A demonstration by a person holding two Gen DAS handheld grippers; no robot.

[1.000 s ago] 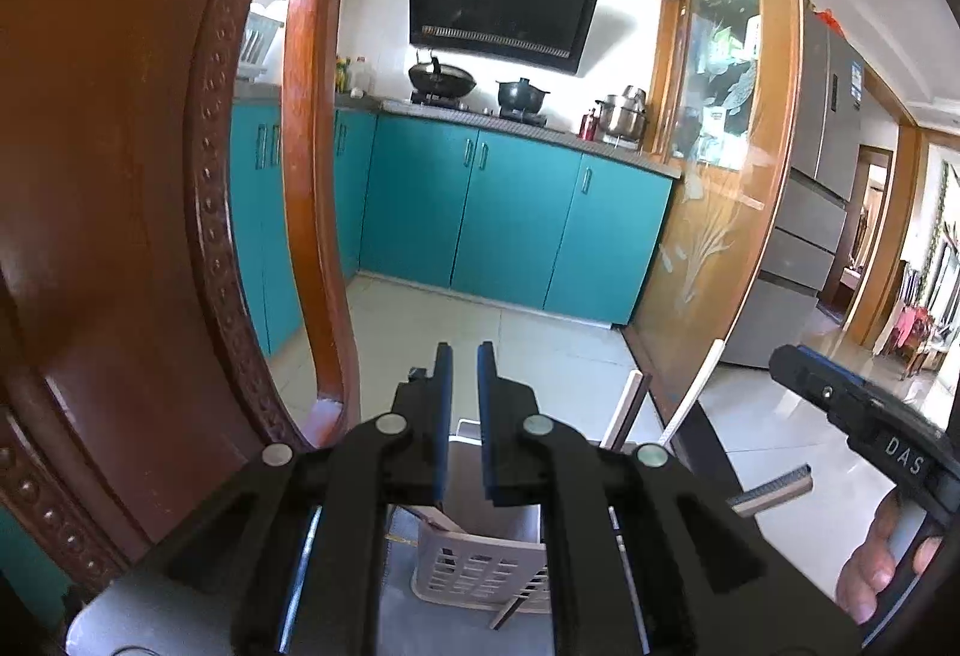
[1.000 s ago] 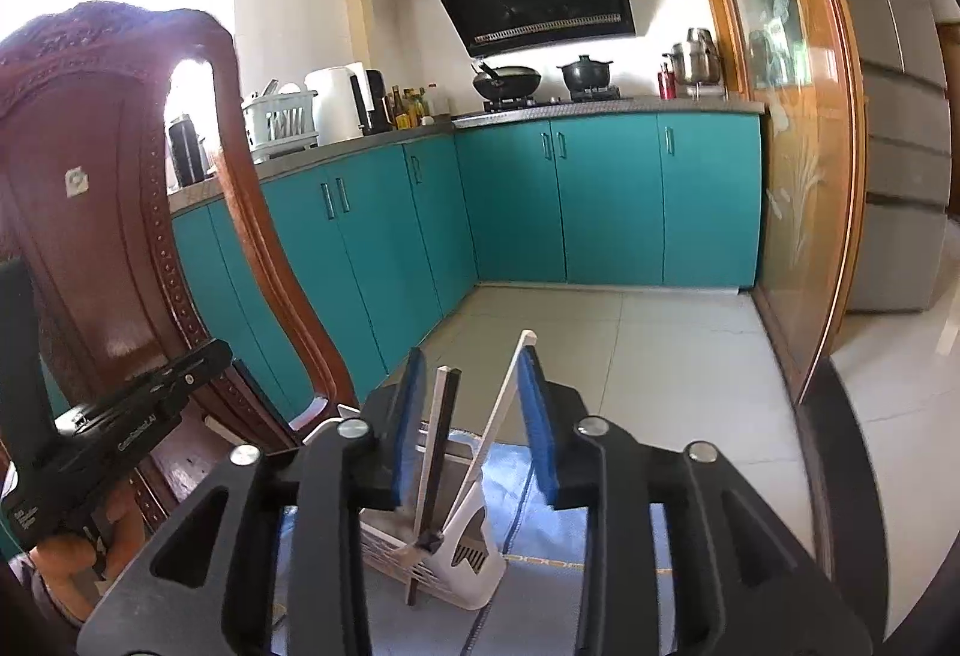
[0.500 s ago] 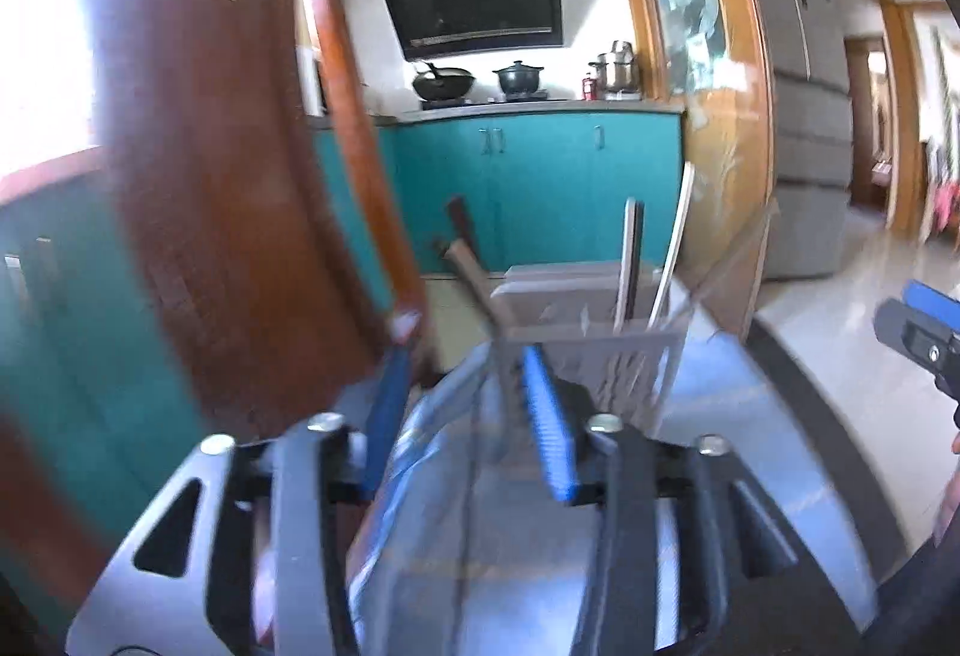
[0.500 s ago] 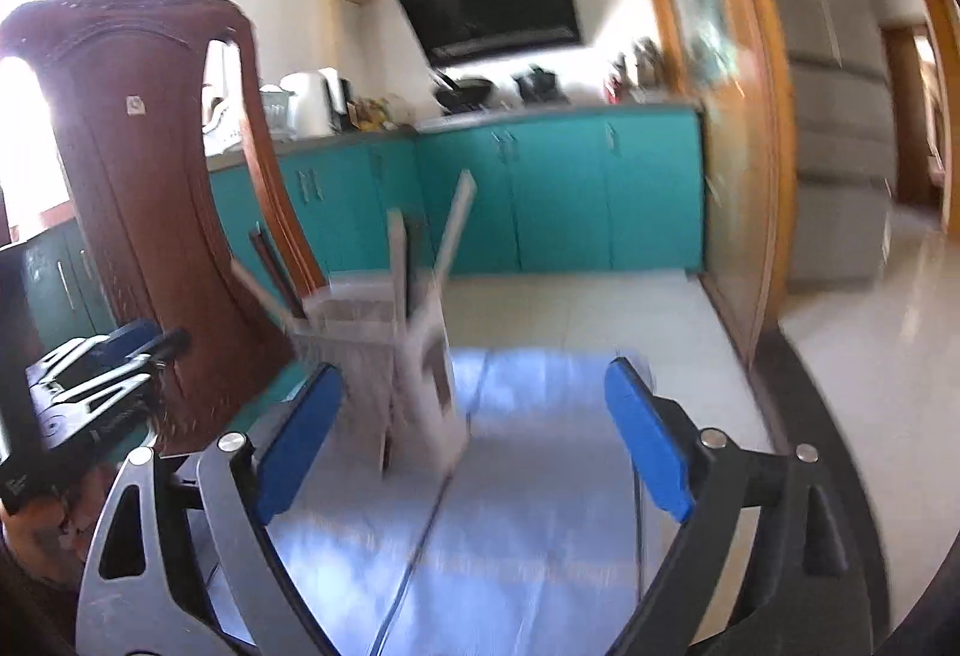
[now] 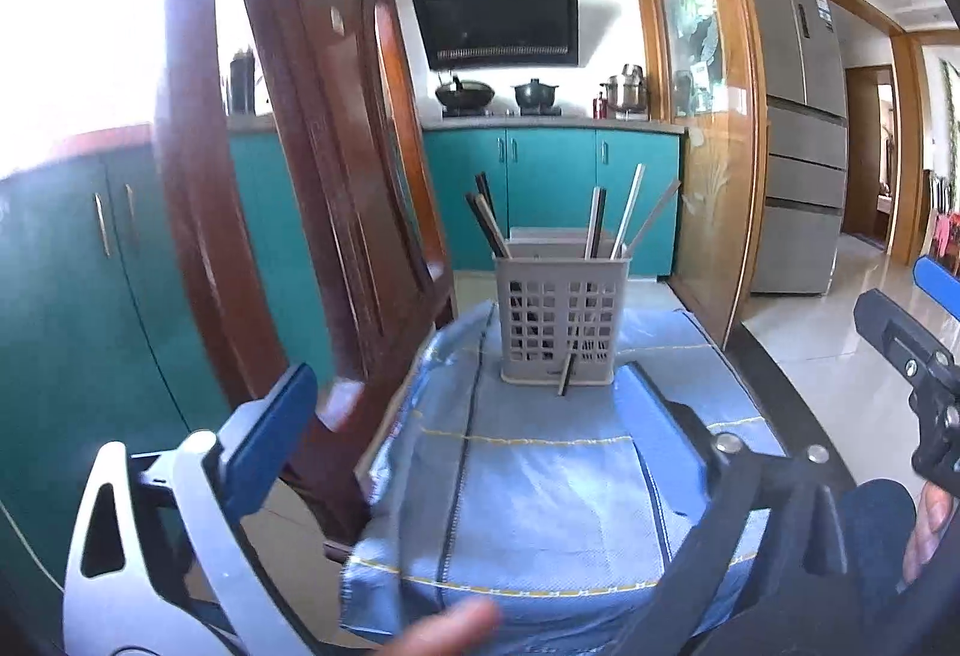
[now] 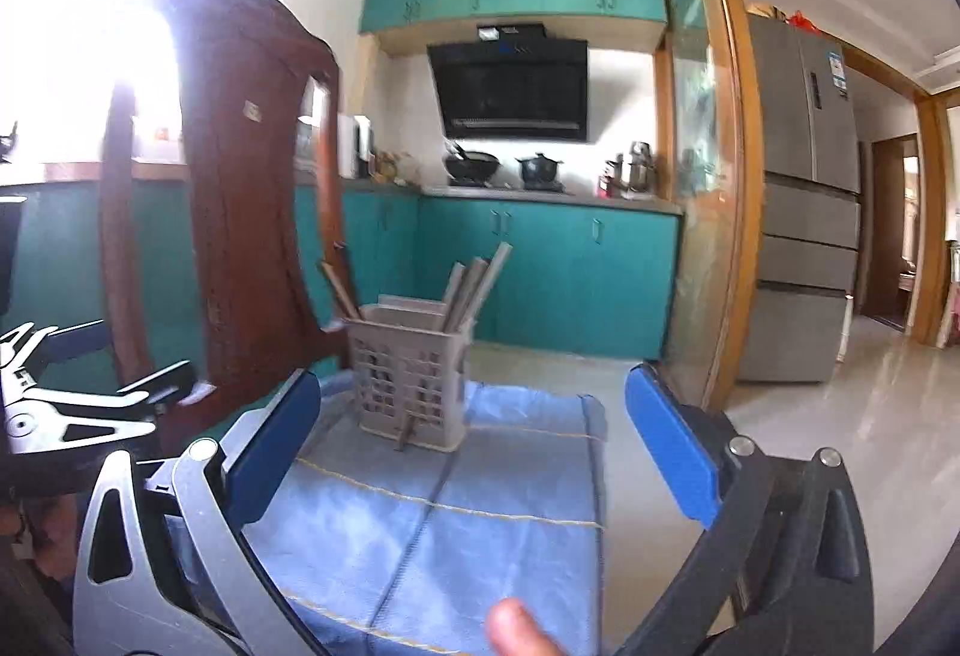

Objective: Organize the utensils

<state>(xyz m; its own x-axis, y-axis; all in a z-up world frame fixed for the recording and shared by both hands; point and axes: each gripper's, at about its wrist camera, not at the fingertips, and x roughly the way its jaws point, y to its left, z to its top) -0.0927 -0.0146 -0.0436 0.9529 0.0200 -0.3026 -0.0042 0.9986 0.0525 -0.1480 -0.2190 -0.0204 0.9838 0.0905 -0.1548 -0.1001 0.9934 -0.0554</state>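
A grey slotted utensil basket (image 5: 561, 323) stands upright on a blue cloth (image 5: 540, 488); it also shows in the right wrist view (image 6: 411, 377). Several chopsticks (image 5: 630, 218) stick up out of it, dark ones at the left and pale ones at the right, and one dark stick pokes out through a slot low on its front. My left gripper (image 5: 474, 416) is open and empty, well back from the basket. My right gripper (image 6: 471, 431) is open and empty too, also back from it.
A dark wooden chair back (image 5: 312, 212) stands close on the left, beside the cloth, and also shows in the right wrist view (image 6: 240, 248). Teal kitchen cabinets (image 5: 552, 188) and a tiled floor lie behind. A glass door frame (image 5: 714, 176) is on the right.
Both grippers have opened wide and pulled back from the basket. The chopsticks that were between the right jaws now stand in the basket.
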